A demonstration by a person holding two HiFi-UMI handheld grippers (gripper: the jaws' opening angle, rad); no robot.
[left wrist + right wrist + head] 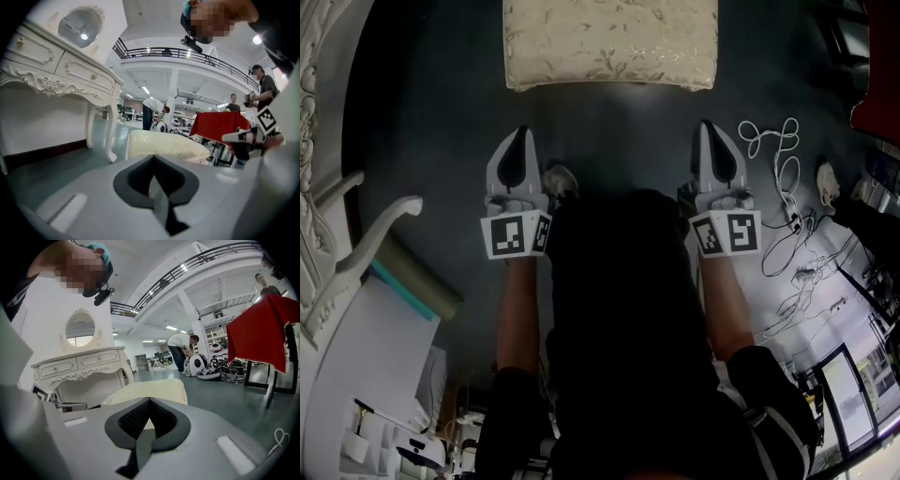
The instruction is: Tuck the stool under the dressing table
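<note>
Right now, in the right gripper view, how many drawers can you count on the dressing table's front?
2. The left drawer and the right drawer sit side by side across the dressing table front, below the oval mirror. Any on its sides would be hidden.

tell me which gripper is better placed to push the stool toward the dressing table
Probably the right gripper: it points at the stool end farther from the dressing table, so it can push tableward.
</note>
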